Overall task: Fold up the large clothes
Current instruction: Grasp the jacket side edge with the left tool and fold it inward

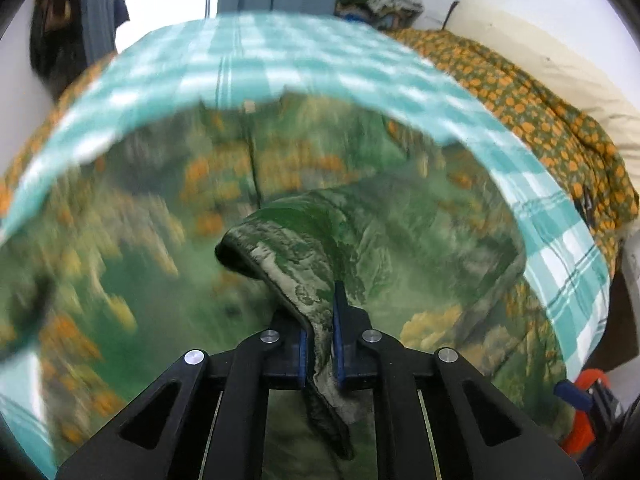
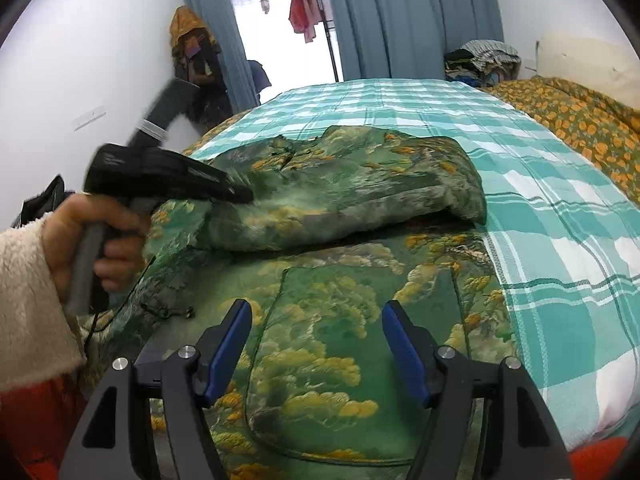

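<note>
The green garment [image 2: 344, 184] is soft woven cloth with a slight shine and a tree pattern. The bed sheet [image 2: 560, 216] under it is matt checked cloth – teal and white. The orange-flowered blanket [image 2: 576, 120] at the bed's far edge looks soft and crumpled. Both grippers have matt black plastic arms, blue rubbery pads [image 2: 228, 344] and shiny metal screws [image 1: 270, 336]. The sleeve [image 2: 32, 304] is fluffy cream fleece – rough and woolly.

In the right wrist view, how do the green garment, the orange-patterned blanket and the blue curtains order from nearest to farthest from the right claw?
1. green garment, directly under the right claw.
2. orange-patterned blanket, far right.
3. blue curtains, back wall.
</note>
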`<state>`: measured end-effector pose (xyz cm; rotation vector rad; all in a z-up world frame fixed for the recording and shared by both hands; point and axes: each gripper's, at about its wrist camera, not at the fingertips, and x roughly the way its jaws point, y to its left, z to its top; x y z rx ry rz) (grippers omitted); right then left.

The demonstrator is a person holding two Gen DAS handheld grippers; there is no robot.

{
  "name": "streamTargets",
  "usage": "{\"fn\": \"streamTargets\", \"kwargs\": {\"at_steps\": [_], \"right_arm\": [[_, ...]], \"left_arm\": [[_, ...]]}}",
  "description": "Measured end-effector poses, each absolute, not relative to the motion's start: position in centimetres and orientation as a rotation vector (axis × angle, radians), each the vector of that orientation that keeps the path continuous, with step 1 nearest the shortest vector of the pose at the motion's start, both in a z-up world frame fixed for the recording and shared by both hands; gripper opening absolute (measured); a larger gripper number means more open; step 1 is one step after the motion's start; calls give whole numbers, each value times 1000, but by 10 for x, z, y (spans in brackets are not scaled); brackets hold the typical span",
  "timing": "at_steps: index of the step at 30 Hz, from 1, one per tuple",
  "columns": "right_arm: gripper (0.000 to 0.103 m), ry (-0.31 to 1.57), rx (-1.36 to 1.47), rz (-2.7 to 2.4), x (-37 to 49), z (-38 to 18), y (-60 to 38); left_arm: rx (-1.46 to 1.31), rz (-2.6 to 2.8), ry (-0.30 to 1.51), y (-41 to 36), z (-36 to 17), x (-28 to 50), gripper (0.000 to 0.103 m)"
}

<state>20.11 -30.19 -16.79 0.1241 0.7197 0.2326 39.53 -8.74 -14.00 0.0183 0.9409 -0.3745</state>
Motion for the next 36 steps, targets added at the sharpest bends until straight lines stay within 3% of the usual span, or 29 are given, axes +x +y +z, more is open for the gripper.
{"fn": "streamTargets", "kwargs": {"at_steps": [5,11,15,19,22,27,32,36], "right_arm": [[69,694,188,188,225,-154,-333],[68,673,190,62,302,-127,-379],[55,717,205,86,369,-124,-384],[55,856,206,163,435,-163,-367],[55,1106,152,170,469,-231,-352],[55,1156,132,158,480,-214,-349],[55,1008,103,123,507,-167,-342],[55,1077,113,70,548,-202,-342]], "left_arm": [[-7,-344,884,-60,-122,451,8],[-56,-299,948,-40,-174,470,10],[-99,-276,965,-30,-203,462,14],[-171,-257,979,-20,-221,456,20],[-206,-266,977,-15,-231,458,22],[-208,-275,954,-14,-234,454,22],[-205,-273,937,-15,-236,453,22],[-194,-269,936,-16,-236,453,22]]}}
